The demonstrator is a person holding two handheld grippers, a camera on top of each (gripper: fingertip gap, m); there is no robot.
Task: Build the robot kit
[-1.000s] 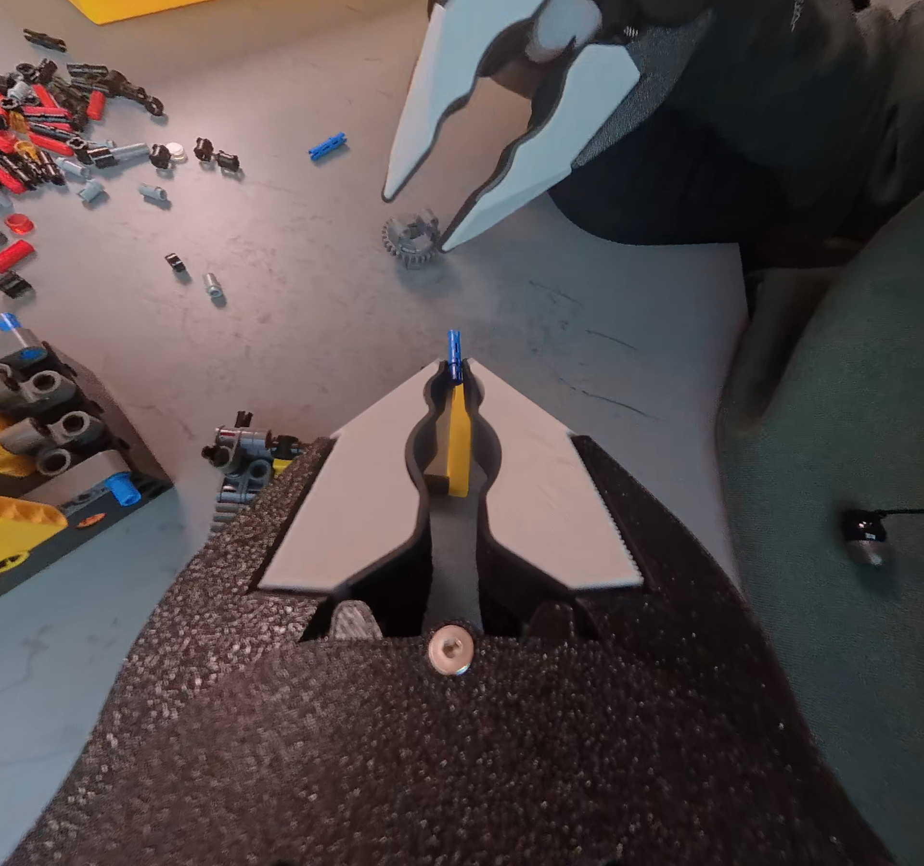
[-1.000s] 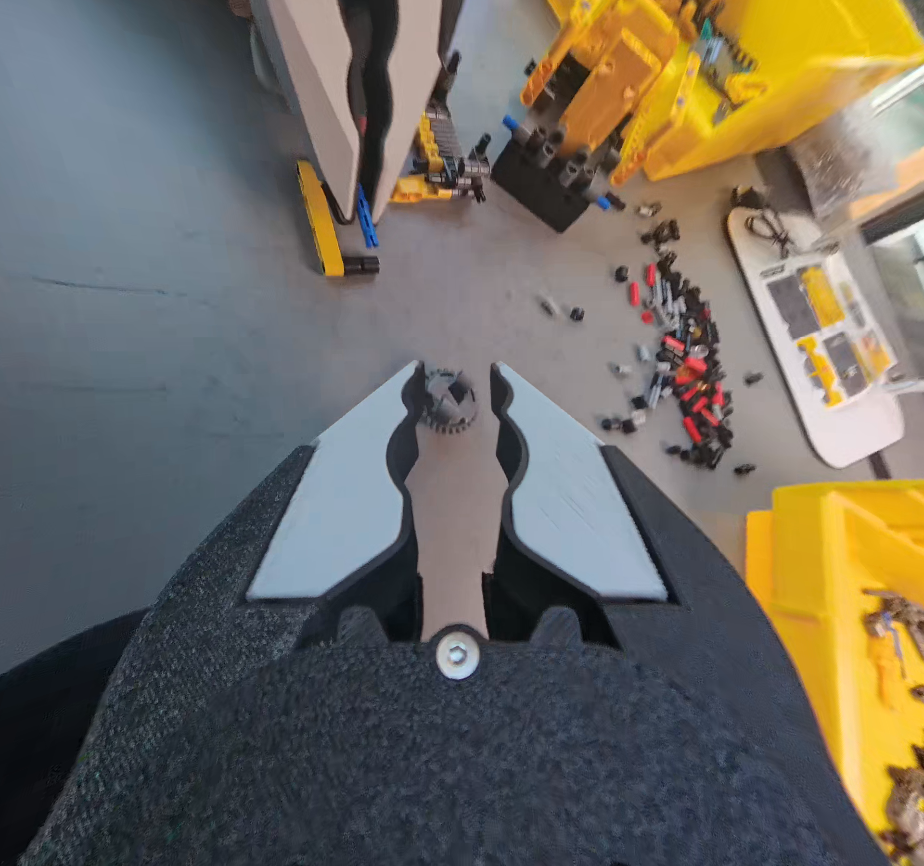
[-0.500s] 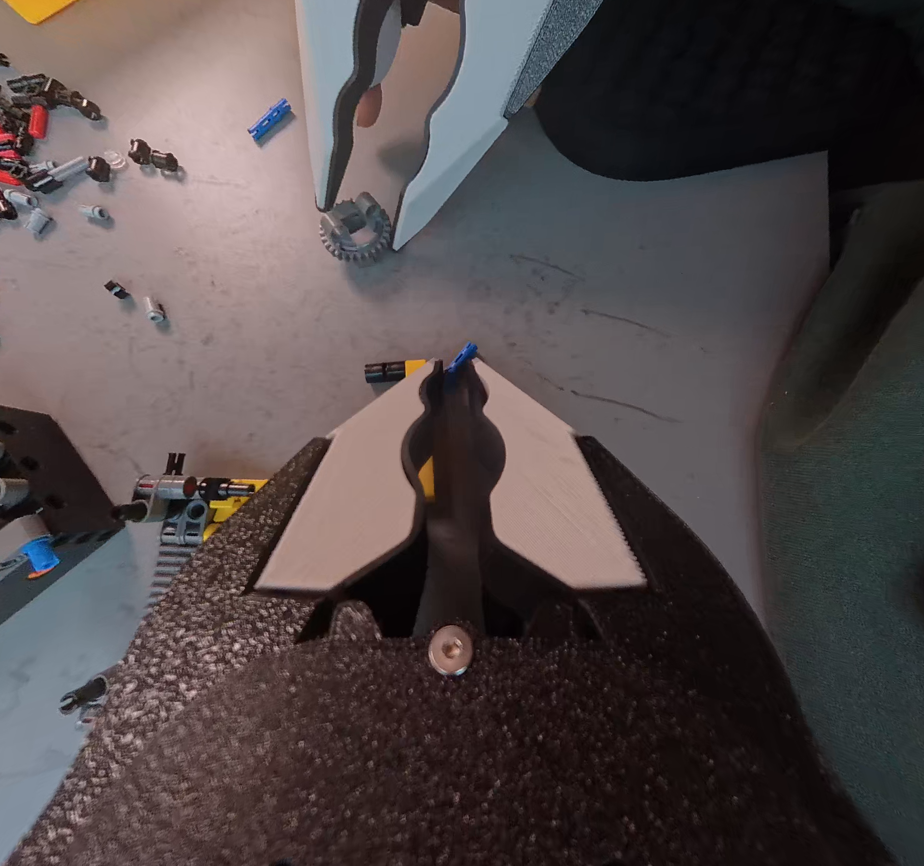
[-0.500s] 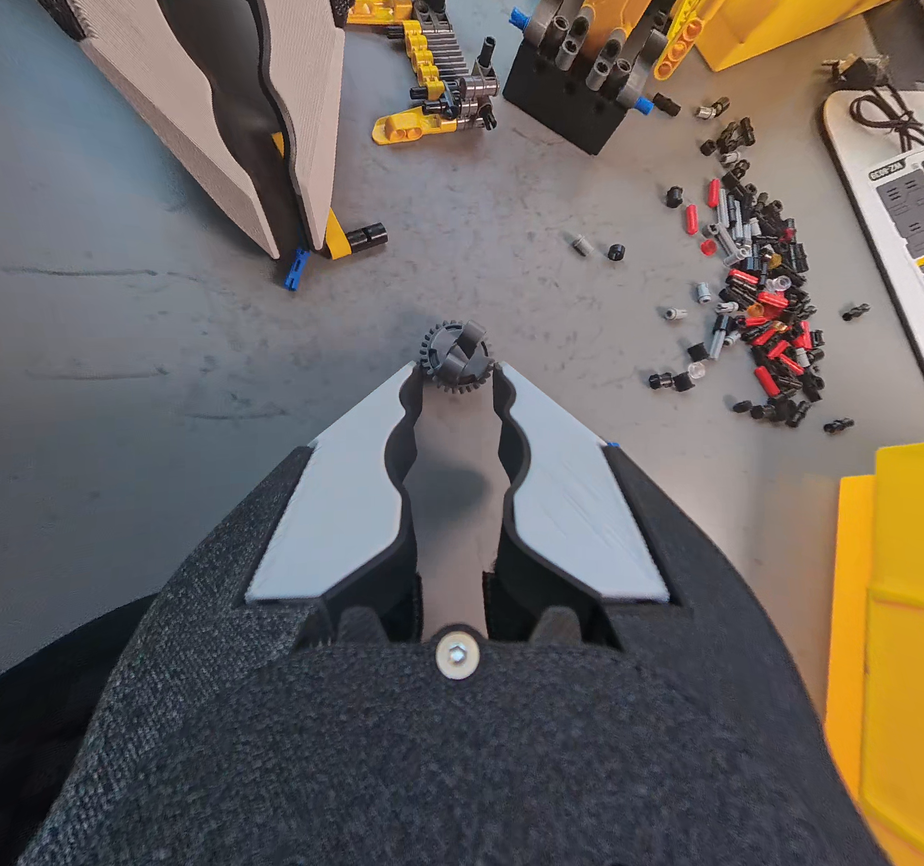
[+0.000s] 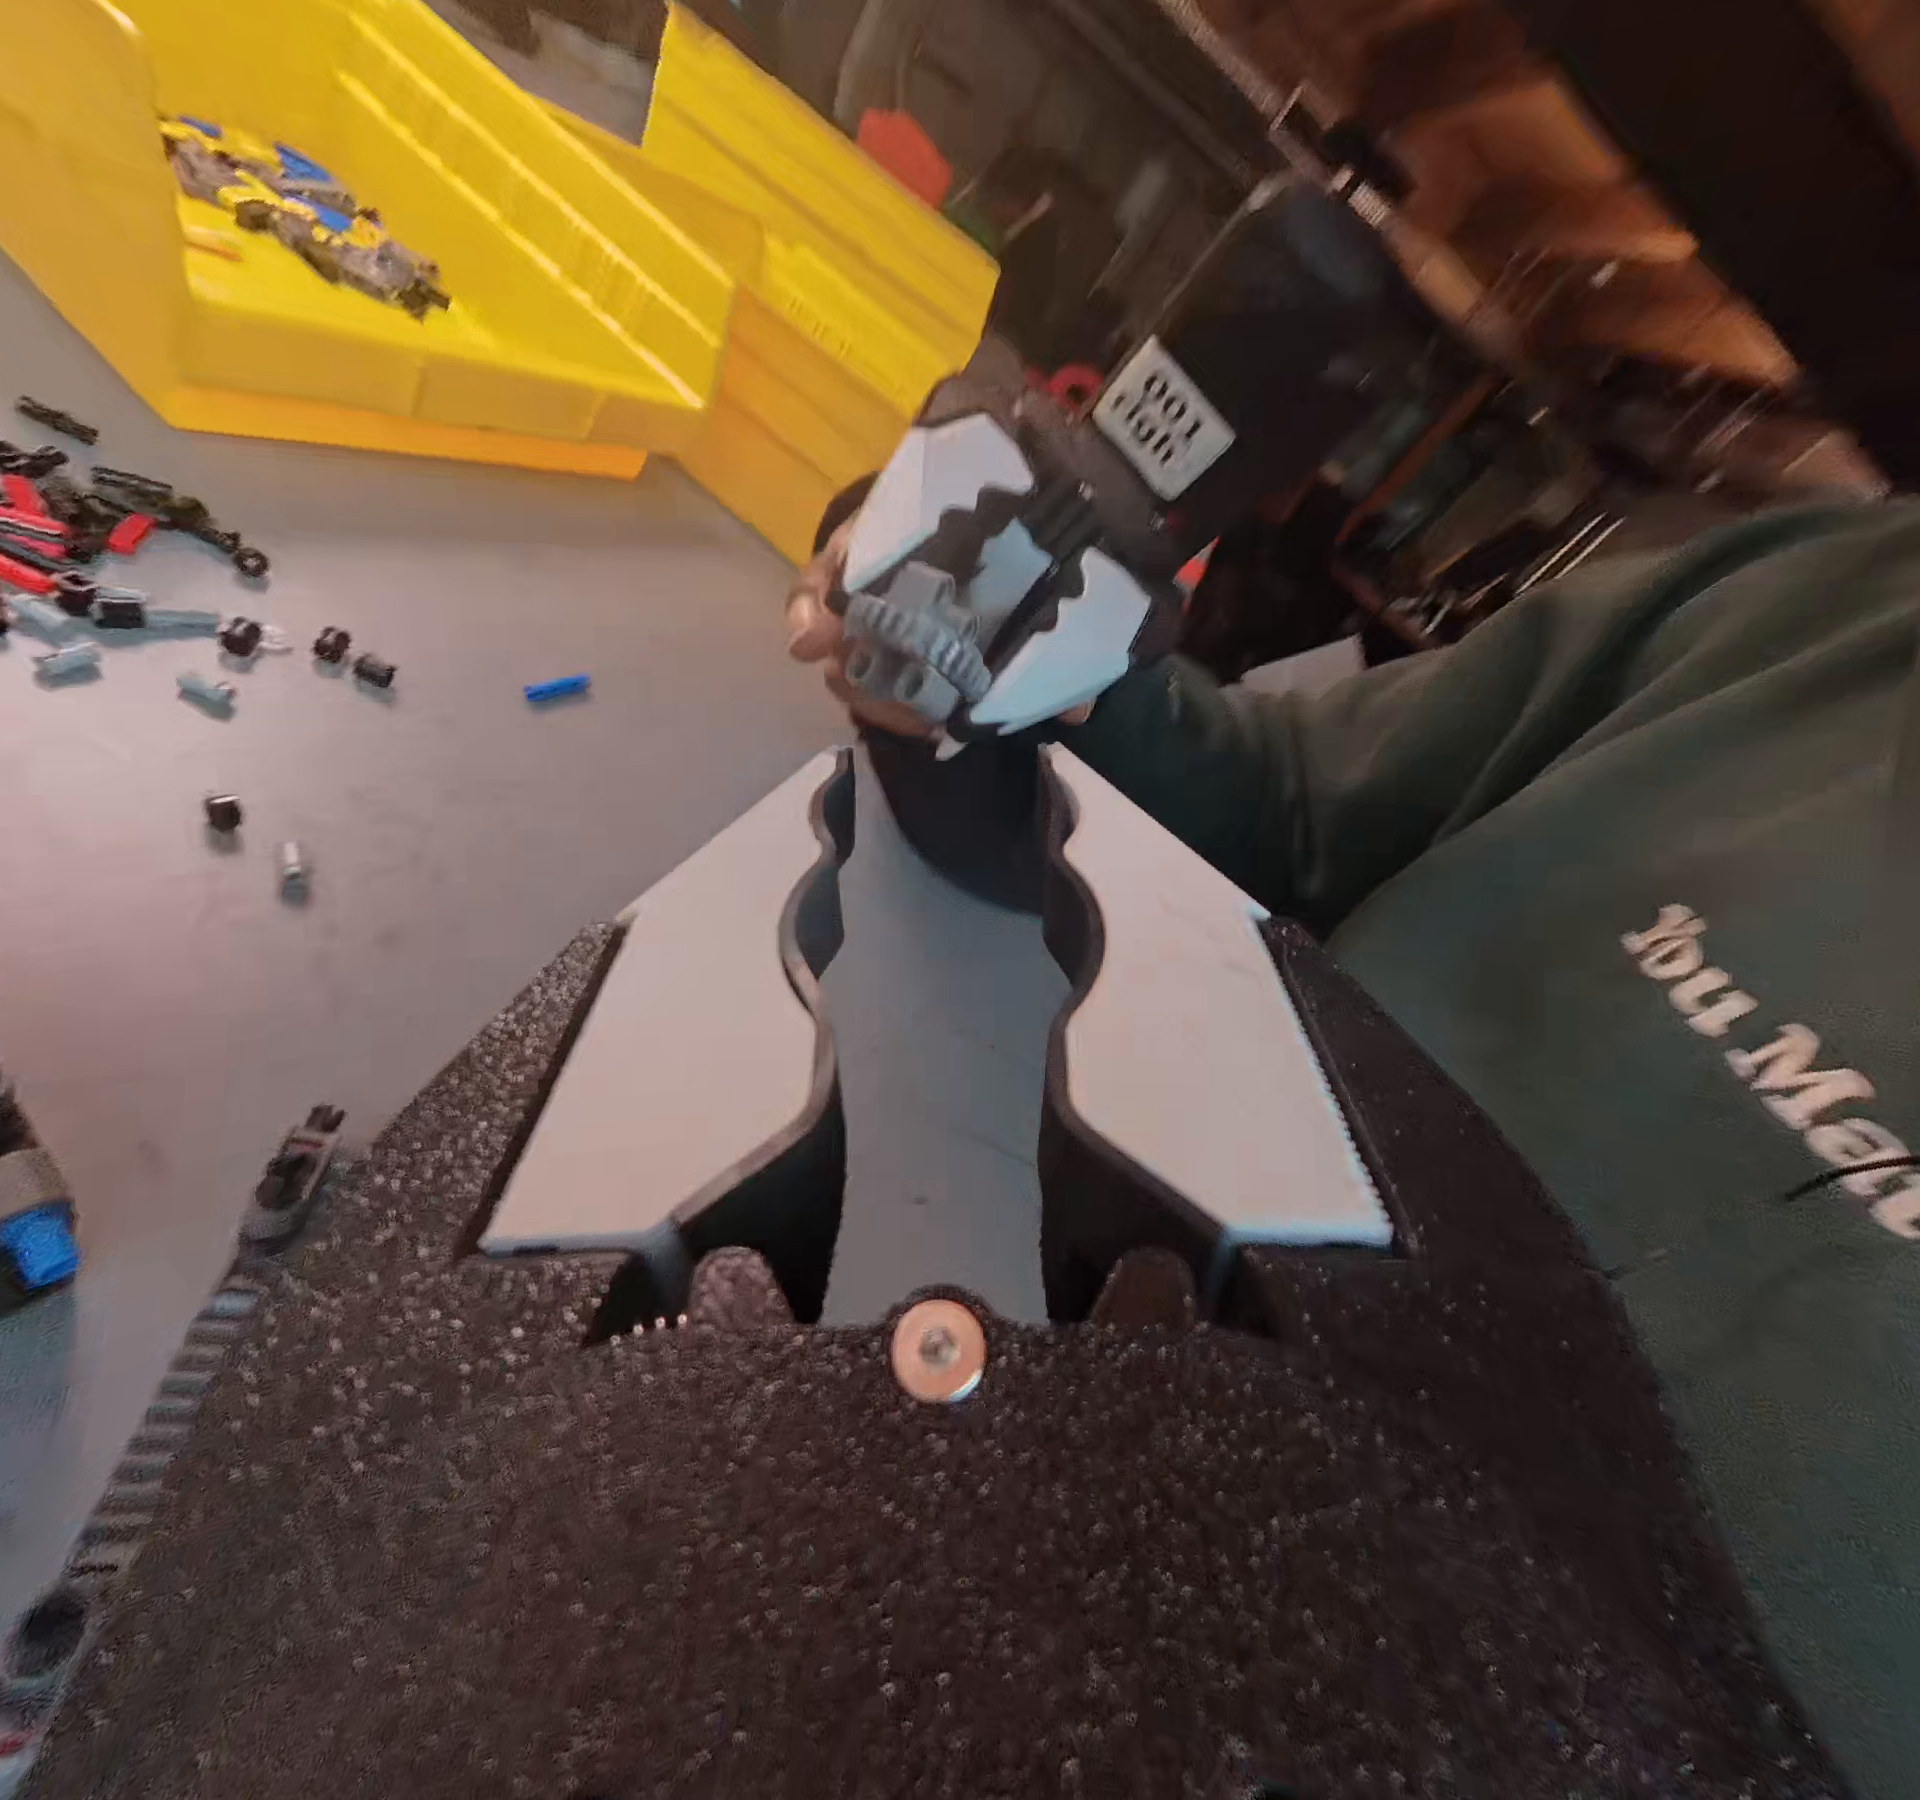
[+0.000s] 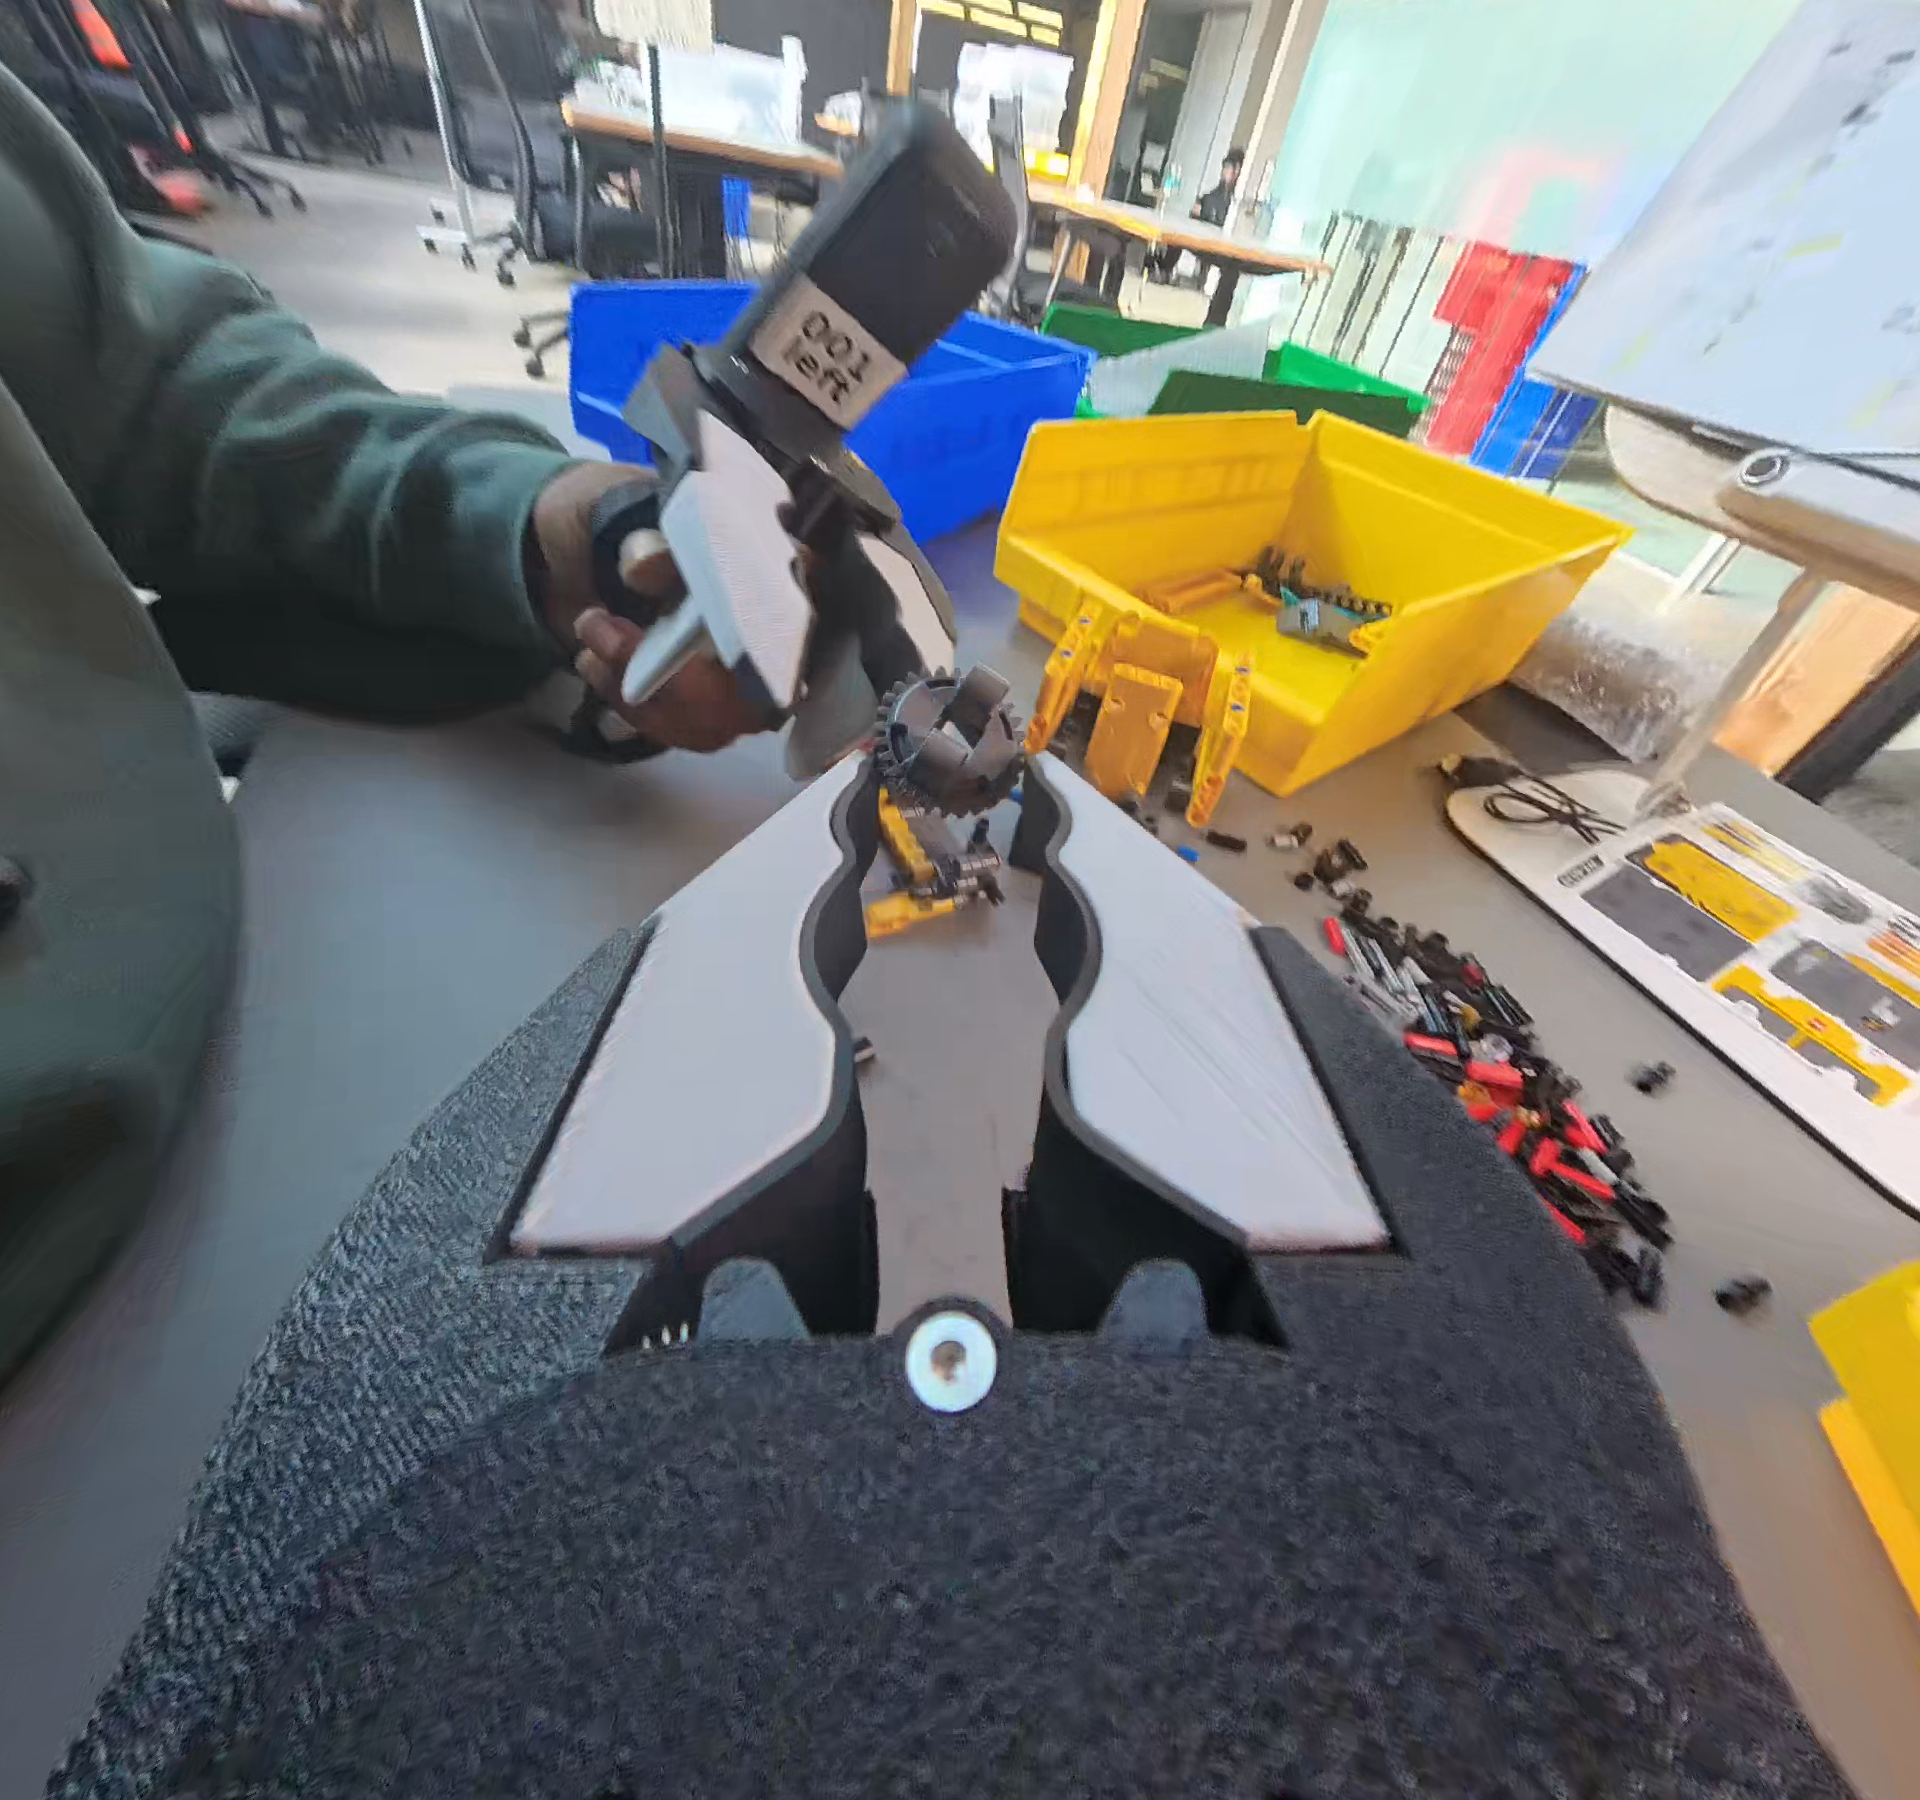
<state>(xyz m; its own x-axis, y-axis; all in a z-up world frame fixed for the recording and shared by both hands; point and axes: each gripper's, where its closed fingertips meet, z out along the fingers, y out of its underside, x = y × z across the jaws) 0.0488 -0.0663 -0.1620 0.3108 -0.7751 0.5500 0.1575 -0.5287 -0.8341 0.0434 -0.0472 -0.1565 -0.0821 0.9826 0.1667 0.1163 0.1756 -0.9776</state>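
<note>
One gear point(image 6: 948, 744), newly lifted, between right gripper point(image 6: 948, 763) fingers.

A grey table point(image 6: 395, 919) is bearing a loose pile of red and black pins point(image 6: 1496, 1064), a printed instruction sheet point(image 6: 1745, 929) and a yellow bin point(image 6: 1143, 493) that is holding a few parts. Blue bins point(image 6: 997, 410) and green bins point(image 6: 1226, 389) are standing behind it. A small blue pin point(image 5: 556, 687) is lying apart on the table.
</note>
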